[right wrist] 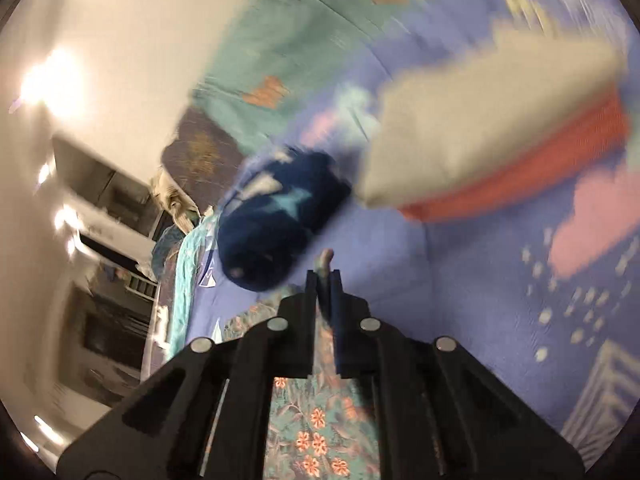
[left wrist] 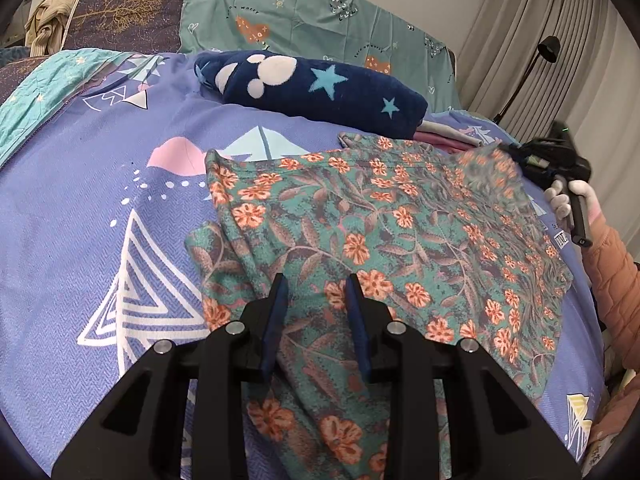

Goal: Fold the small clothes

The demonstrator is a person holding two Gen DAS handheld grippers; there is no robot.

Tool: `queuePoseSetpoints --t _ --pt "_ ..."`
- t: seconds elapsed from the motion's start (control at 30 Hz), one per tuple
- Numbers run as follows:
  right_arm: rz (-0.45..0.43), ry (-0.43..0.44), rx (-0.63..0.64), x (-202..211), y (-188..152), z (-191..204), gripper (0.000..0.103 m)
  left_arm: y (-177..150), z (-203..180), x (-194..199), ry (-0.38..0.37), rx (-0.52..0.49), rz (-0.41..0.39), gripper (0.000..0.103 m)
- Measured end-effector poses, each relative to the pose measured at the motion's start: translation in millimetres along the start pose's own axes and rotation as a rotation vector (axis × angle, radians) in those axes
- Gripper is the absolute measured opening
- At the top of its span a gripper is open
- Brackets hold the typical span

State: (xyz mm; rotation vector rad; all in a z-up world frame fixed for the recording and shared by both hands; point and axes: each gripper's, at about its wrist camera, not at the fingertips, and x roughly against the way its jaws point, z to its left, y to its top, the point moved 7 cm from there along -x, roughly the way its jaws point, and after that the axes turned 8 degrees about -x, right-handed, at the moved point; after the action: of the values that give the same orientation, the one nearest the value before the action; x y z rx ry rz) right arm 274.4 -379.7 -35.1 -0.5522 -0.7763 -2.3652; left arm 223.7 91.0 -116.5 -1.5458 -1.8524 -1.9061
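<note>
A floral garment [left wrist: 360, 240] is seen spread over the centre and right of the left wrist frame, lying on a bed [left wrist: 80, 200] covered with a purple patterned sheet. The left tool [left wrist: 316, 284] is seen at lower centre with its jaws apart, both fingers resting over the near part of the garment; no cloth is seen between them.

At the right edge of the same frame the right tool [left wrist: 520, 156] is seen, held by a gloved hand [left wrist: 568, 196], with a corner of the garment lifted at it (this corner is blurred).

In the right wrist frame, the right tool [right wrist: 325, 276] is seen at lower centre with its jaws drawn together on a fold of the garment [right wrist: 316, 432], which hangs below between the tool's arms. This frame is heavily blurred.

A navy blanket [left wrist: 320, 84] with stars is noted at upper centre of the left wrist frame, lying on the bed just beyond the garment. Folded clothes [right wrist: 480, 132], one pale and one red, are noted at upper right of the right wrist frame. A teal sheet [left wrist: 320, 12] is seen at the top.
</note>
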Motion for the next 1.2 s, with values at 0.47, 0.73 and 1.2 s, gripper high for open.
queuePoseSetpoints --t 0.47,0.73,1.2 --pt "-0.033 -0.353 0.415 15.5 -89.2 43.1 0.043 0.7 -2.4 -0.1 -0.019 -0.007 -0.005 0.041" --pt "0.078 -0.649 0.519 0.6 -176.4 13.7 0.077 1.5 -18.1 -3.7 0.013 -0.097 0.015 0.058" --pt "-0.058 -0.512 0.698 48.4 -220.9 92.7 0.046 2.9 -29.2 50.8 0.250 -0.064 -0.063 0.059"
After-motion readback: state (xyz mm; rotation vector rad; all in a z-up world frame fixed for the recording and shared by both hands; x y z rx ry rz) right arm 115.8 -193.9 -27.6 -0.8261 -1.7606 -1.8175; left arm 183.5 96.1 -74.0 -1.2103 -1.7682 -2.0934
